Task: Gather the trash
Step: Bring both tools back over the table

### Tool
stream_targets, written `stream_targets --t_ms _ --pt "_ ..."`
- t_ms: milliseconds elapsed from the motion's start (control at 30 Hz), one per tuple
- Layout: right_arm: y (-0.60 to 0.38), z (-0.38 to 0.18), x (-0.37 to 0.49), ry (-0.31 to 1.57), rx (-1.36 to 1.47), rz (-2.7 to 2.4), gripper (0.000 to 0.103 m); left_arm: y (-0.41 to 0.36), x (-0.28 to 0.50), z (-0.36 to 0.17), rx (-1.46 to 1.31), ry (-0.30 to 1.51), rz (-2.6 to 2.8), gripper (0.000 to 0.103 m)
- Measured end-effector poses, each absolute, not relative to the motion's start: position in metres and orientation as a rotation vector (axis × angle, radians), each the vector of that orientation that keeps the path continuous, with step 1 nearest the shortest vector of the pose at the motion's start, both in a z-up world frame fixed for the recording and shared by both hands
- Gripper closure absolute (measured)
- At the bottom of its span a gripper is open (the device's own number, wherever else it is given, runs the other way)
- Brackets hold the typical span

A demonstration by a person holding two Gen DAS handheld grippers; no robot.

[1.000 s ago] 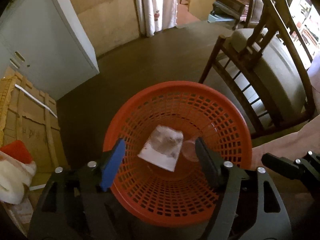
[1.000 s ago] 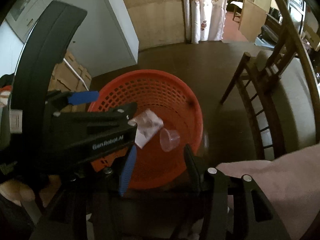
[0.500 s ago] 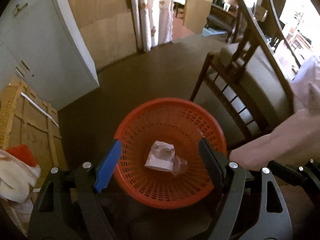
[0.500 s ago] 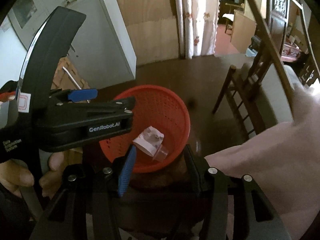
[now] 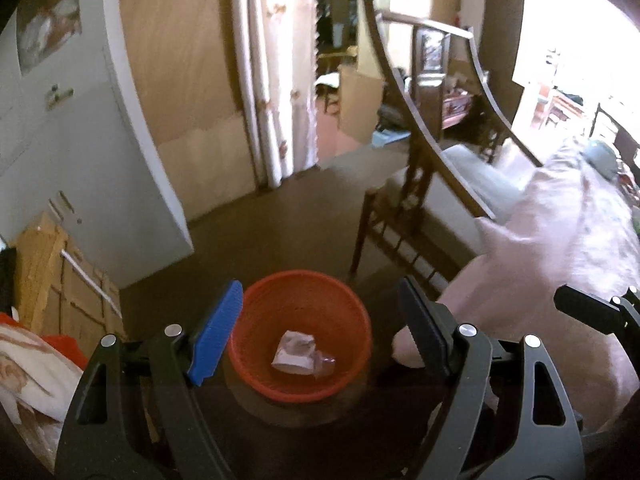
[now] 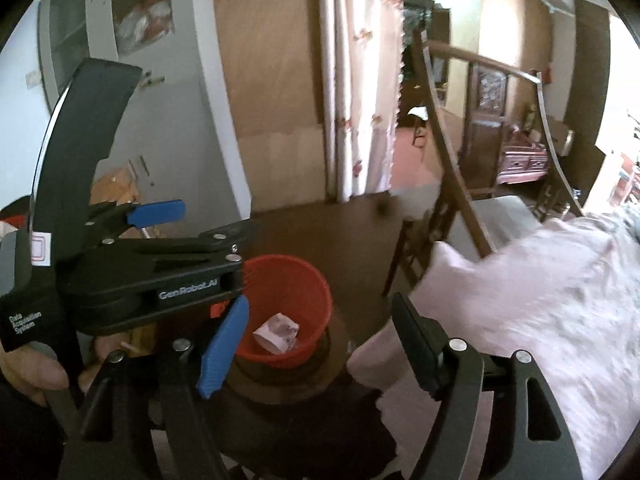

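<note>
An orange mesh basket stands on the dark floor, low in both views, its rim round and open. Inside lie a crumpled white paper and a clear plastic cup. My left gripper hangs high above the basket, jaws wide apart with nothing between them. My right gripper is beside it at the same height; its jaws are opening and hold nothing. In the right wrist view the left gripper fills the left side.
A wooden chair with a grey cushion stands right of the basket. Pink cloth covers the right foreground. A grey cabinet and cardboard boxes are on the left. A curtain hangs at a doorway behind. A hand holds the left gripper.
Both grippers have risen well above the basket, which now looks much smaller. The paper and the cup have settled at its bottom. The right jaws have spread wider.
</note>
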State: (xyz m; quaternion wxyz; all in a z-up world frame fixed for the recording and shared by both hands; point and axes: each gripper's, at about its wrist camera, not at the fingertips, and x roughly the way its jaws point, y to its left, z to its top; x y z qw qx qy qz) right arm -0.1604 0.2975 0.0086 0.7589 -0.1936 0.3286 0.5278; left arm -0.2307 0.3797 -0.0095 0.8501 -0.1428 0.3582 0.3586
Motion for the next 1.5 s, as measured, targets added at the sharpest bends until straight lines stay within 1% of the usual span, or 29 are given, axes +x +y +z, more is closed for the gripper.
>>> stream_targets --t_ms 133,300,467,667,833,1233,1500 --pt "0.268 0.021 -0.159 0.679 -0.398 1.107 0.028 0.353 -0.223 0.007 -0.253 0.736 0.735 0.023" --pt "0.223 0.033 -0.147 0.647 -0.354 1.042 0.022 0.319 -0.215 0.021 -0.207 0.717 0.710 0.018" --pt "0.187 0.040 -0.130 0.645 -0.314 0.976 0.018 0.287 -0.202 0.030 -0.155 0.705 0.668 0.011" --pt "0.139 0.045 -0.108 0.646 -0.270 0.877 0.014 0.244 -0.174 0.038 -0.102 0.701 0.587 0.007" --pt "0.091 0.046 -0.088 0.660 -0.230 0.761 0.011 0.201 -0.138 0.044 -0.049 0.684 0.463 0.007" --pt "-0.043 0.042 -0.035 0.700 -0.098 0.415 0.010 0.083 -0.036 0.043 0.018 0.668 0.151 0.007" --pt "-0.120 0.033 -0.004 0.722 -0.052 0.224 0.010 0.028 0.012 0.041 0.046 0.691 0.040 0.007"
